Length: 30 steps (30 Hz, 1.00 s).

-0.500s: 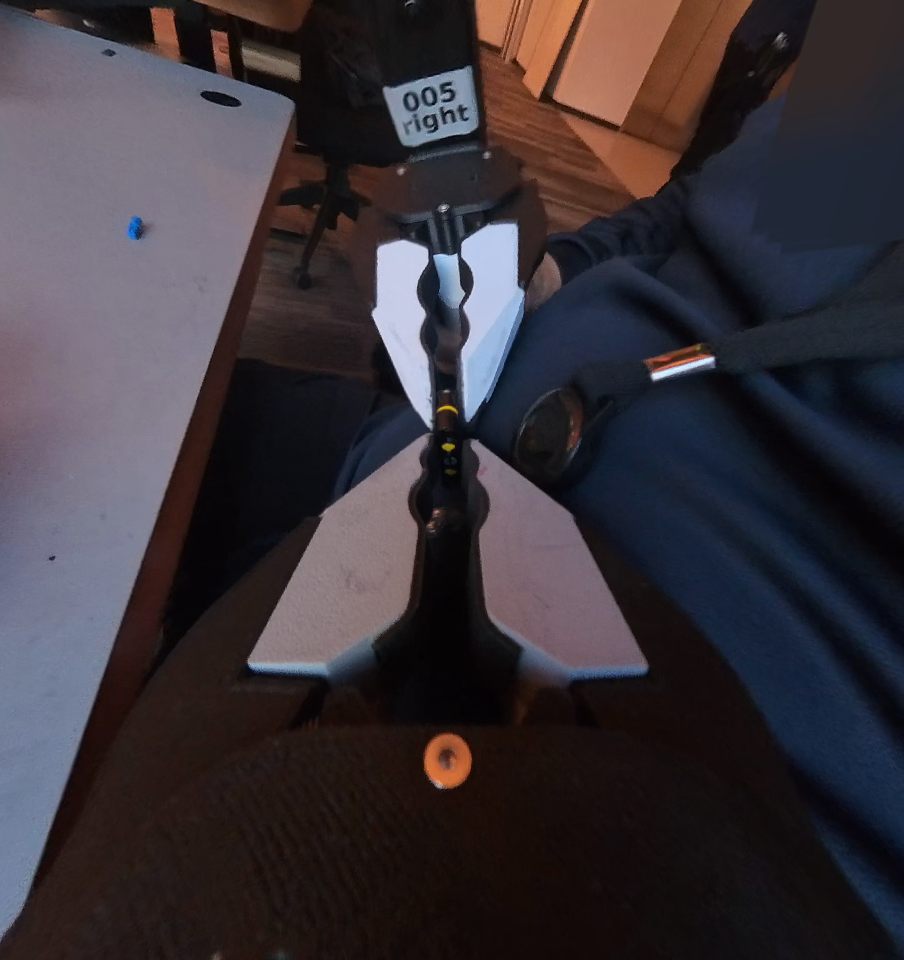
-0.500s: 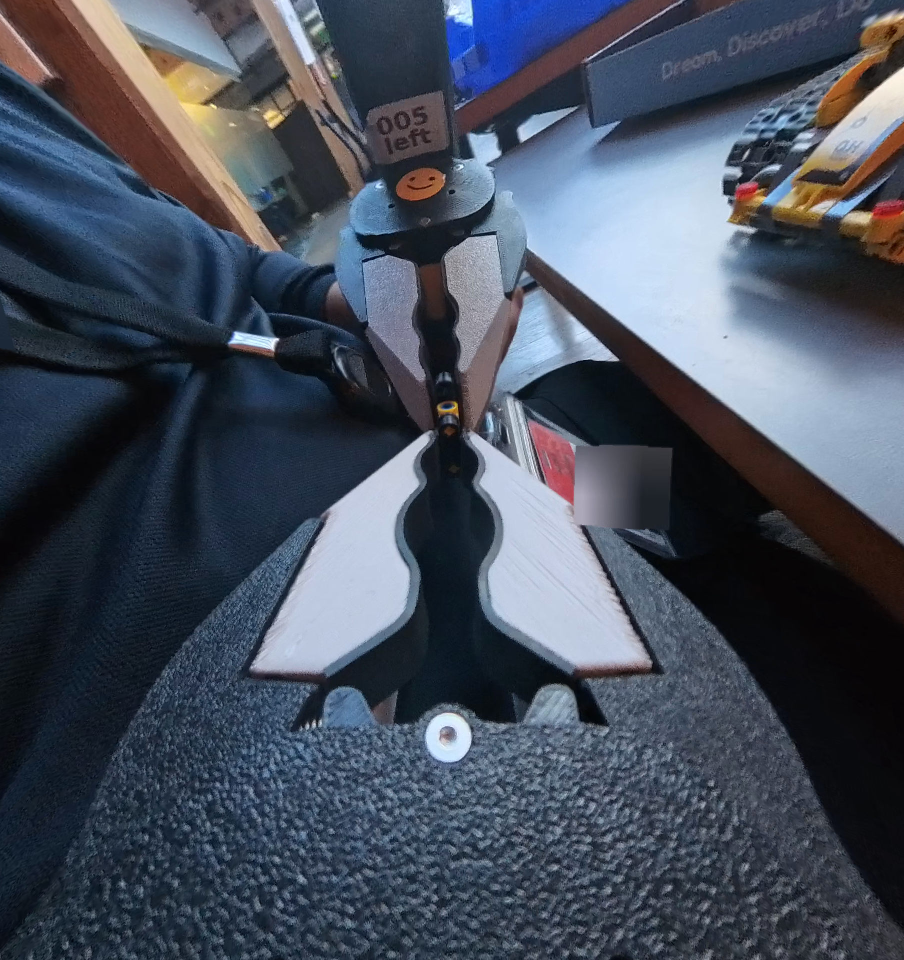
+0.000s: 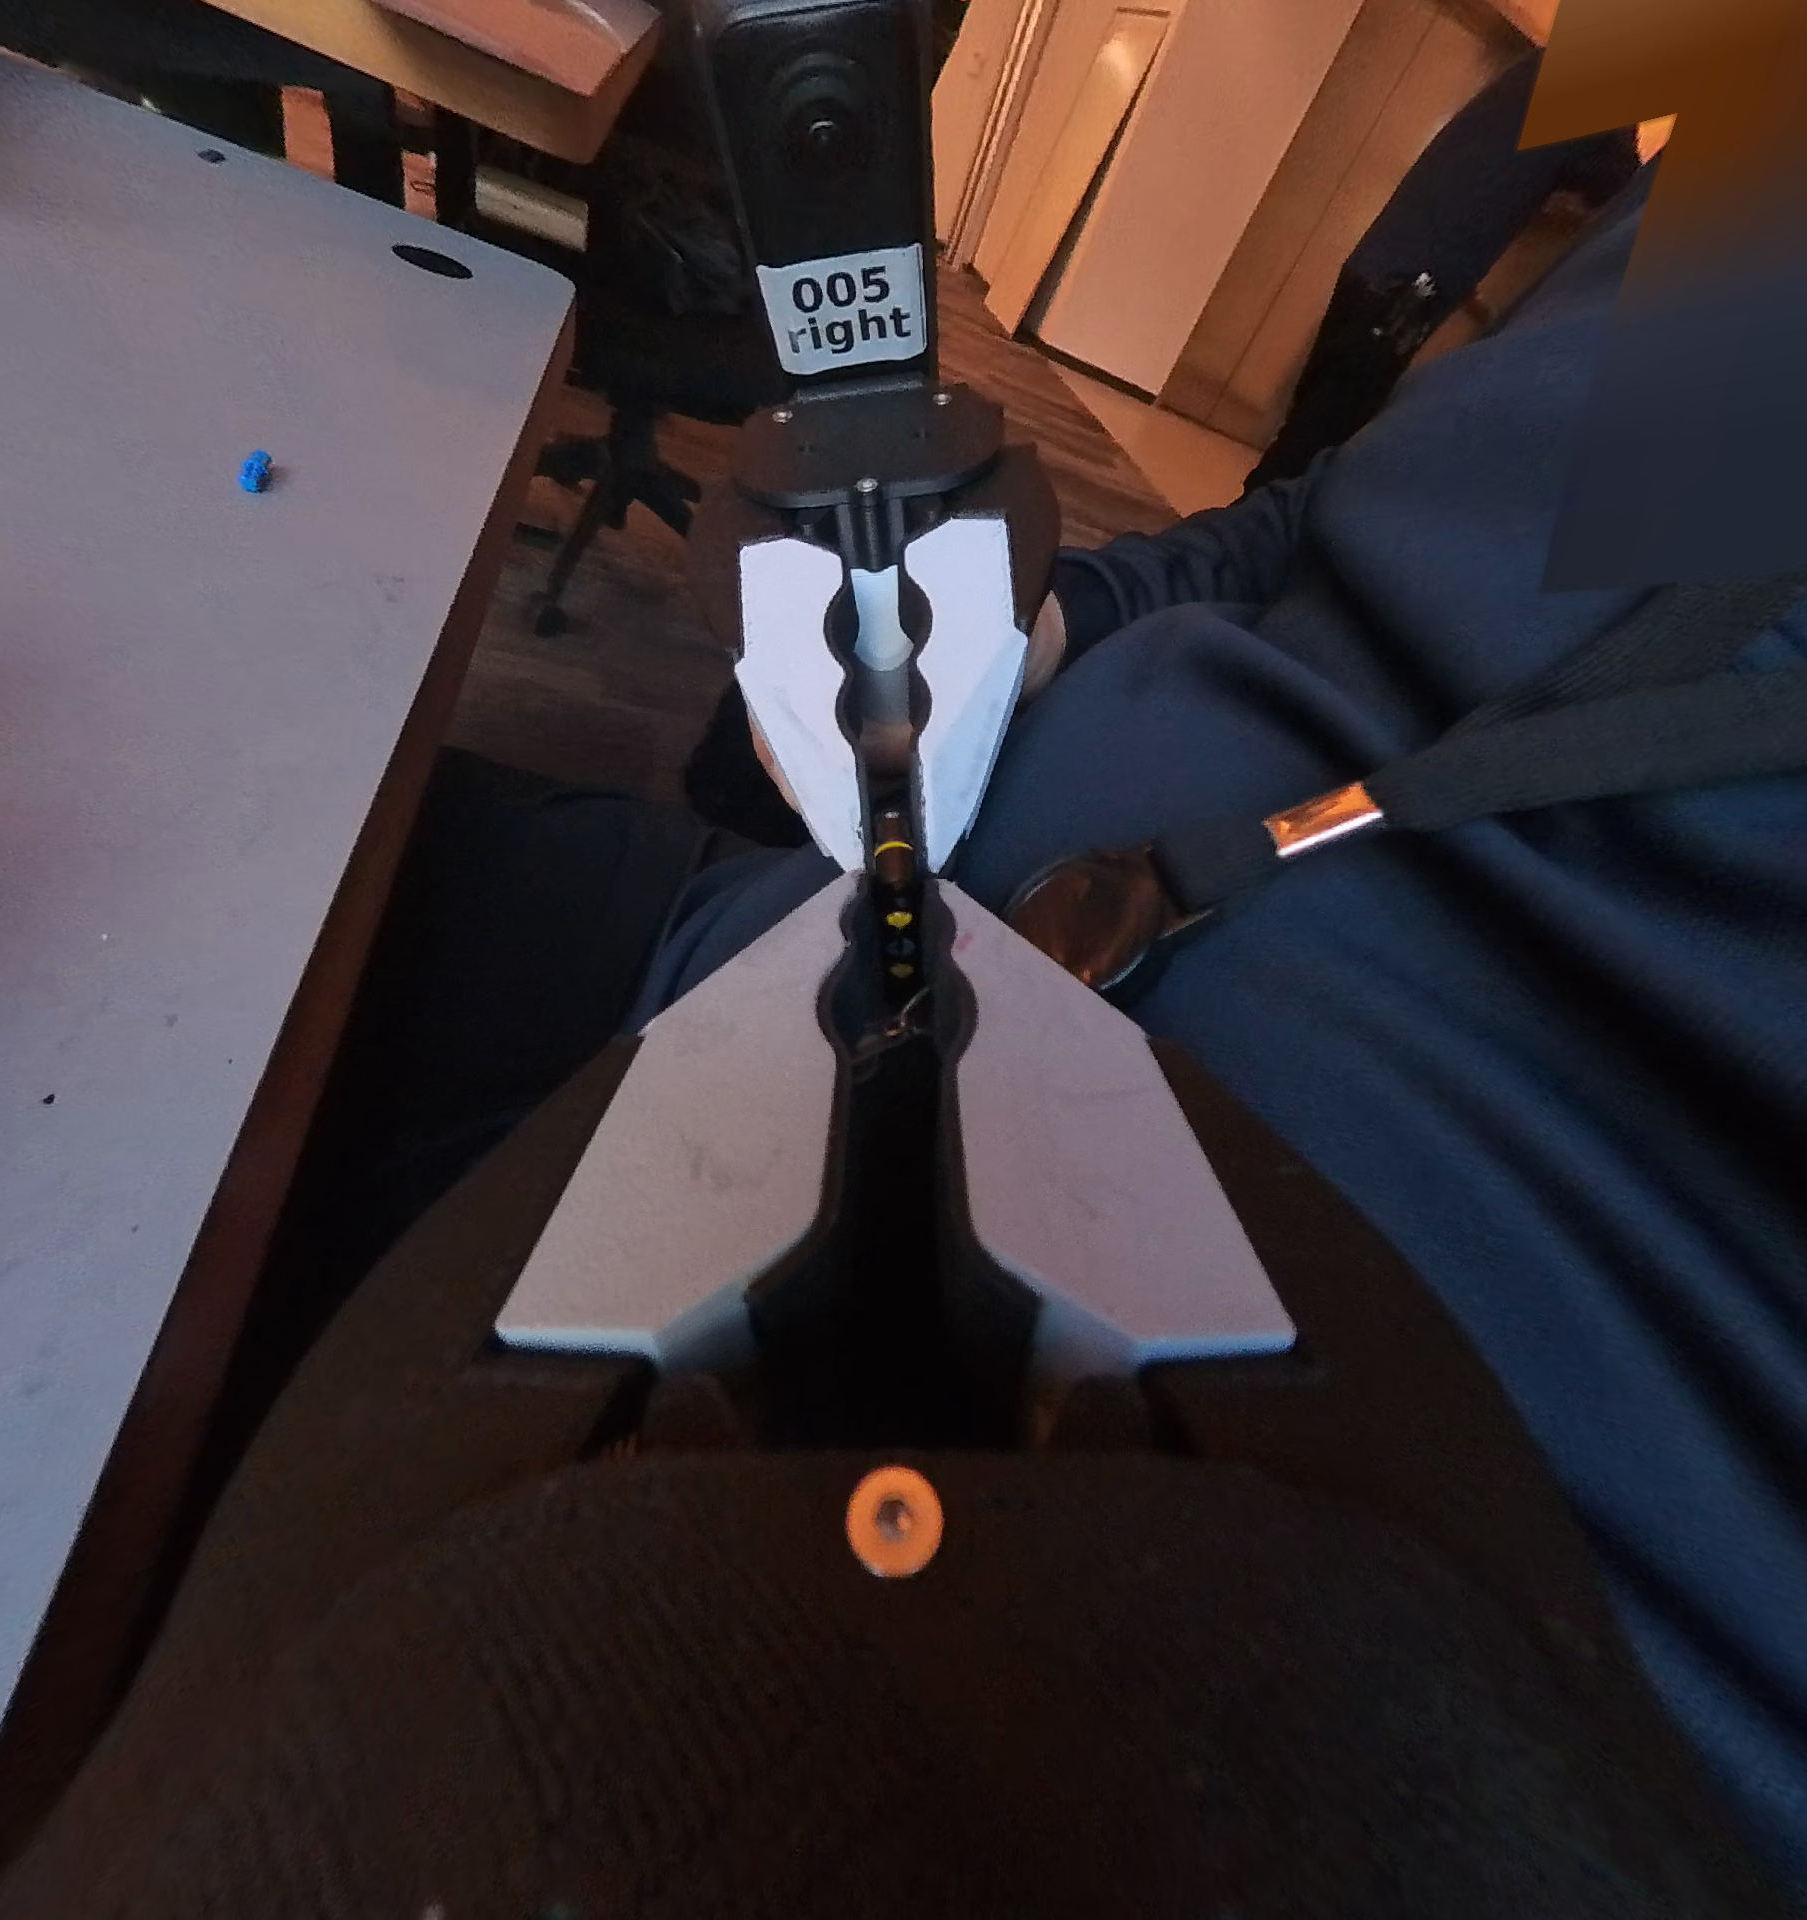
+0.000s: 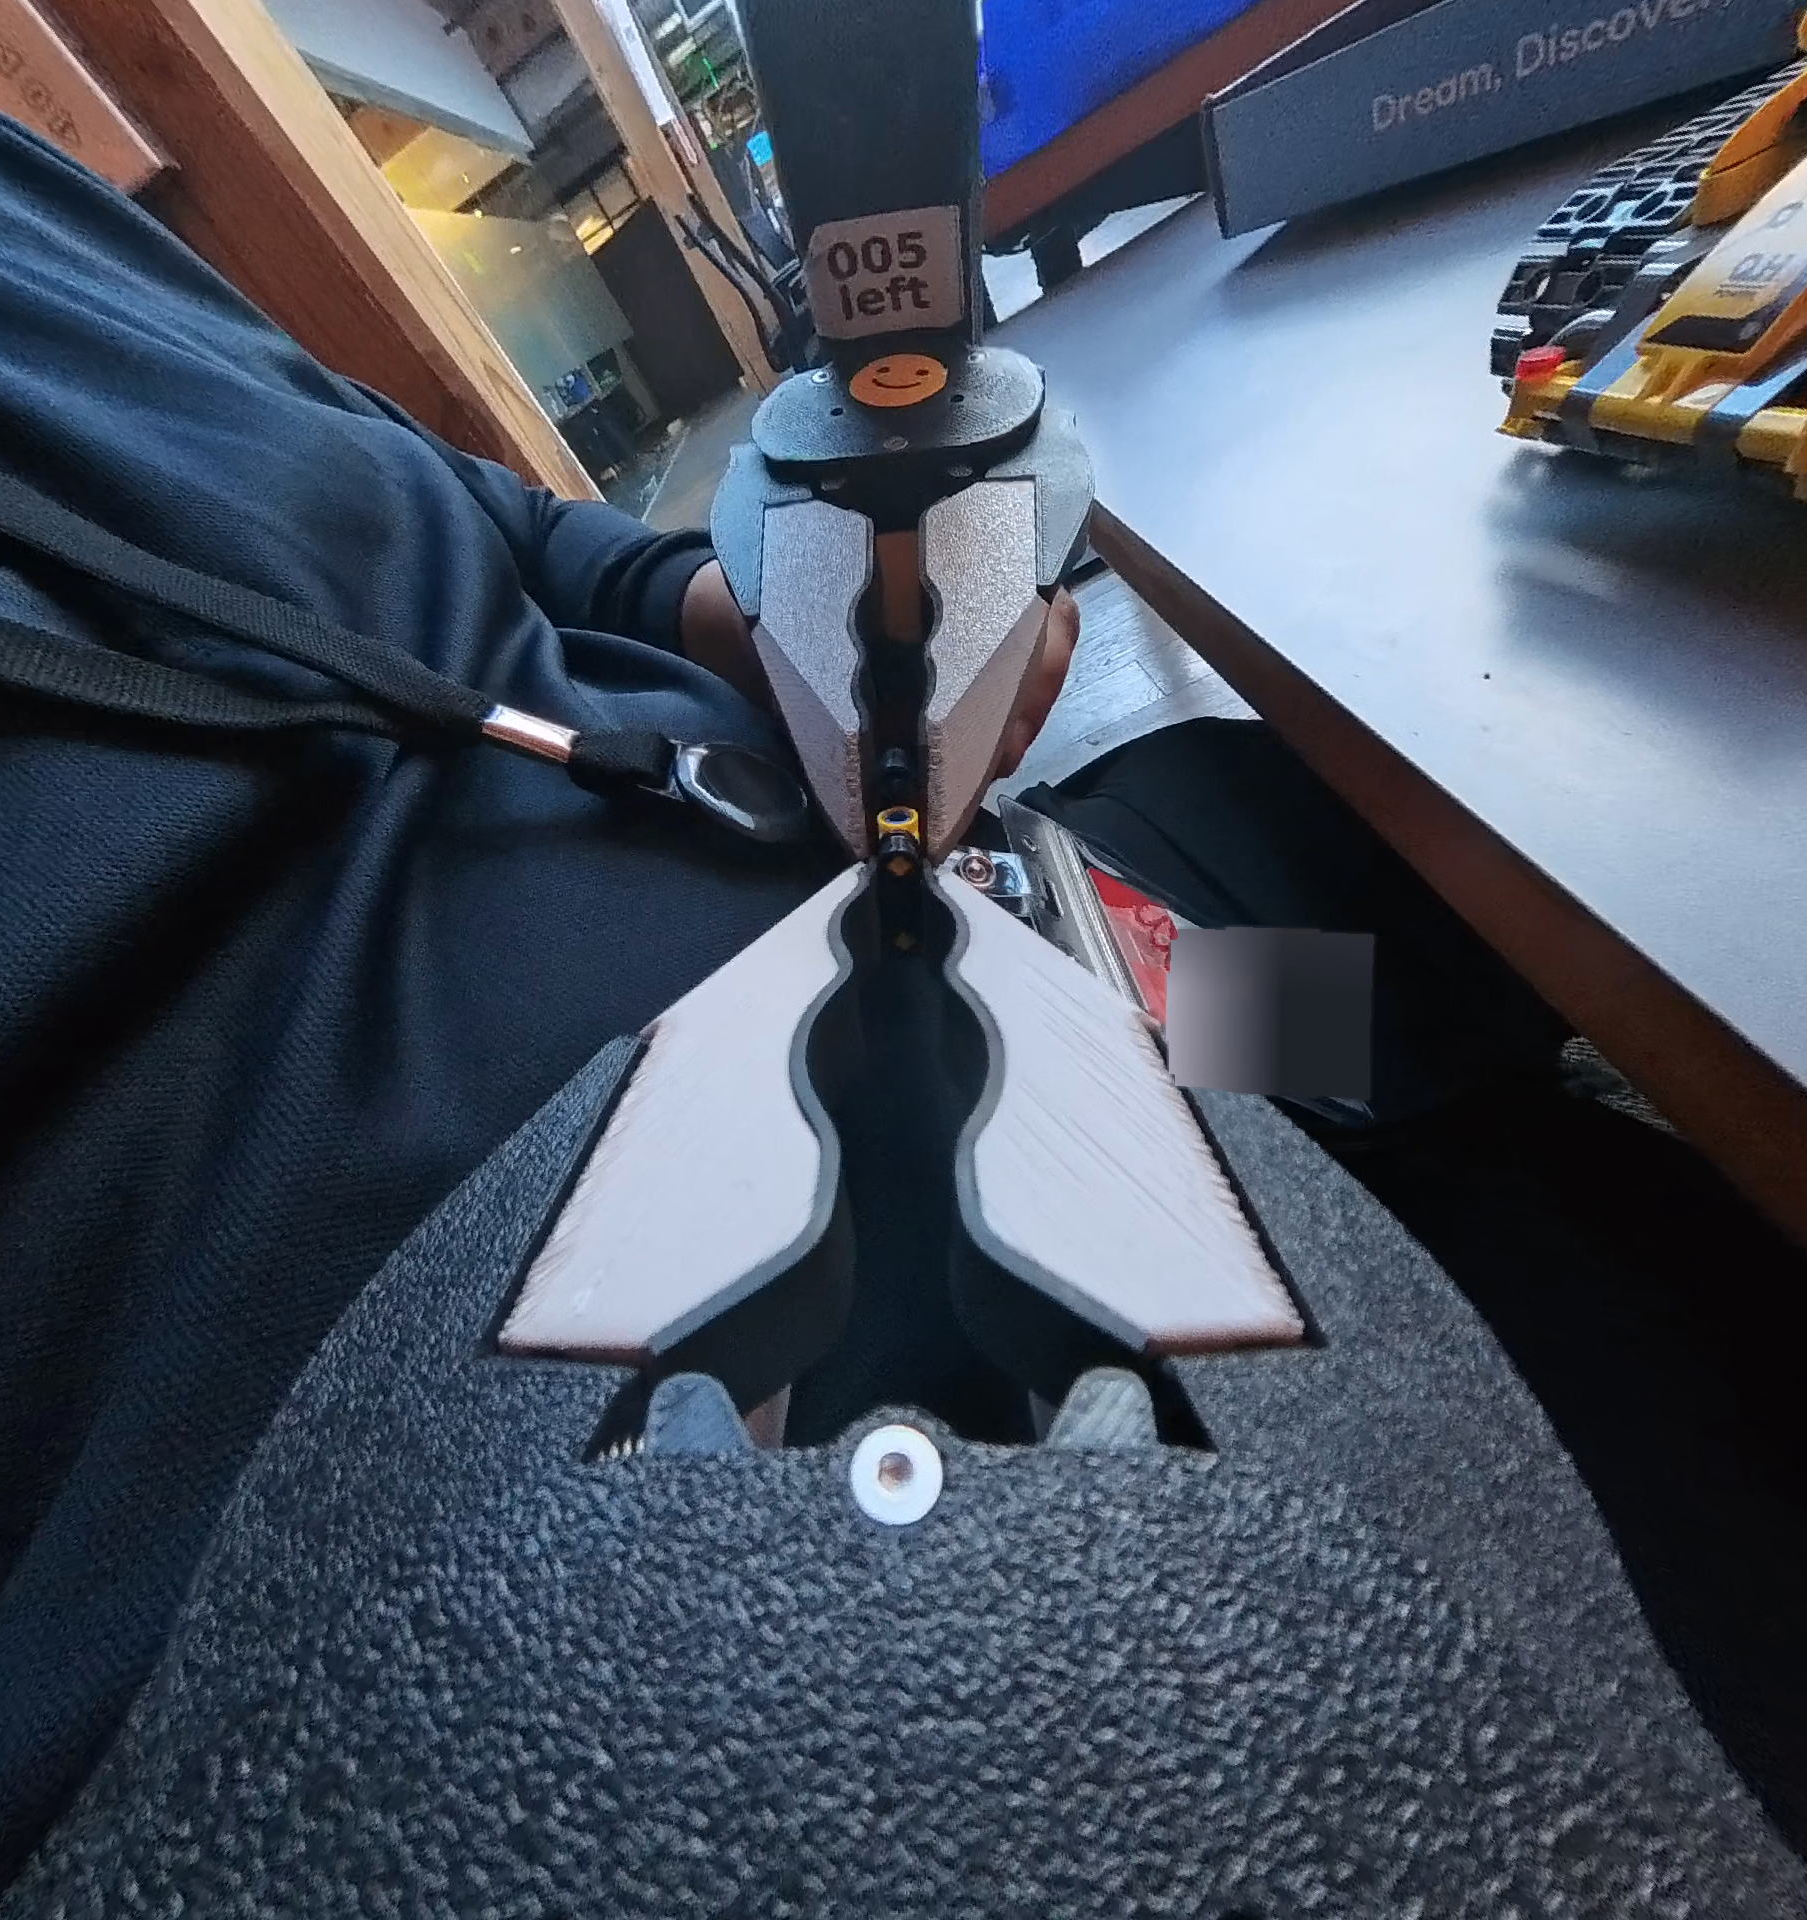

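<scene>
Facing each other tip to tip, the two grippers meet in the person's lap, off the edge of the grey surface [image 3: 203, 727]. The left gripper [image 3: 894, 914] has its jaws drawn narrow around a slim black rod piece with yellow marks [image 3: 897, 940], which sits in the slot between its fingers. The right gripper [image 4: 894, 883] also has its jaws drawn in close, their tips nipping the same slender piece just beside a small yellow ring [image 4: 896, 821] on it. So each tool grips one end of the little assembly, and their fingertips all but touch.

Behind the pair is the person's dark blue hooded top [image 3: 1450, 1143], with a black drawstring [image 3: 1605, 727] ending in a shiny metal tip [image 3: 1320, 821] lying across it. A round dark metal object [image 3: 1086, 925] rests on the fabric just beside the meeting tips. In the right wrist view a red card in a metal clip [image 4: 1075, 904] lies near the right gripper's tip, partly covered by a blur patch.

On the surface, well apart from the grippers, a tiny blue piece [image 3: 255, 471] sits alone. Farther along, a yellow and black brick-built car [image 4: 1709, 312] stands near a flat grey box [image 4: 1501, 114]. A hand [image 4: 1034, 686] shows behind the left gripper's fingers.
</scene>
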### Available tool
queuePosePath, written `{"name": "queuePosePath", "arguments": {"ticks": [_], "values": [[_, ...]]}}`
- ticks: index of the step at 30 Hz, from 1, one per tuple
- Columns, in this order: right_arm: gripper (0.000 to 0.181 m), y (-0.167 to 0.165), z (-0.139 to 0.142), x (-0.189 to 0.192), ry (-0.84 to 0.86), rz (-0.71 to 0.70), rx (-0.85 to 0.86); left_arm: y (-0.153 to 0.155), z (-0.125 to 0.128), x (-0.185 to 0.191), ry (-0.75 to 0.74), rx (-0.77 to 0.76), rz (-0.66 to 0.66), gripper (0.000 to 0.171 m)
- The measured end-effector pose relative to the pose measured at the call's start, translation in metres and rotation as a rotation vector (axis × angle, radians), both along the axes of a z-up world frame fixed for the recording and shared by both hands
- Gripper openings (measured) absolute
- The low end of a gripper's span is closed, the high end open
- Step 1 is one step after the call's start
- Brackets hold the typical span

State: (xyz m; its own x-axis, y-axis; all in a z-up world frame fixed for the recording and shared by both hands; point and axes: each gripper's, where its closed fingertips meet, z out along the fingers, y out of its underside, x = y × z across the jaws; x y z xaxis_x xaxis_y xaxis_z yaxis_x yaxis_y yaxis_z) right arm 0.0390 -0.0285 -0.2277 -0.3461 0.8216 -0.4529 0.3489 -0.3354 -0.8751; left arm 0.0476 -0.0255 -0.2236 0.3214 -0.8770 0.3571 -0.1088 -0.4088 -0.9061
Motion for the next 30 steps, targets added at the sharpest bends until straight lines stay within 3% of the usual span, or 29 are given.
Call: {"name": "queuePosePath", "arguments": {"ticks": [11, 13, 15, 18, 23, 27, 30], "values": [[0.007, -0.007, 0.000, 0.012, 0.053, -0.121, 0.029, -0.011, -0.002, 0.006, 0.051, 0.048, 0.043, 0.007], [0.005, 0.020, -0.008, 0.034, 0.047, -0.225, -0.072, -0.008, -0.001, -0.020, 0.025, 0.038, 0.108, 0.006], [0.006, 0.024, -0.018, 0.050, 0.012, -0.226, -0.195, -0.010, -0.006, -0.027, -0.028, 0.007, 0.129, 0.006], [0.006, 0.019, -0.009, 0.033, 0.019, -0.181, -0.052, -0.002, 0.006, -0.015, 0.043, 0.105, 0.088, 0.006], [0.006, 0.028, 0.016, 0.020, 0.128, -0.142, -0.106, 0.008, 0.007, -0.023, 0.056, 0.102, 0.100, 0.005], [0.006, 0.046, 0.034, 0.012, 0.172, -0.170, -0.078, 0.032, 0.017, -0.053, 0.148, 0.242, 0.218, 0.005], [0.006, 0.084, 0.049, 0.009, 0.145, -0.268, 0.047, 0.051, 0.029, -0.087, 0.245, 0.318, 0.331, 0.006]]}}
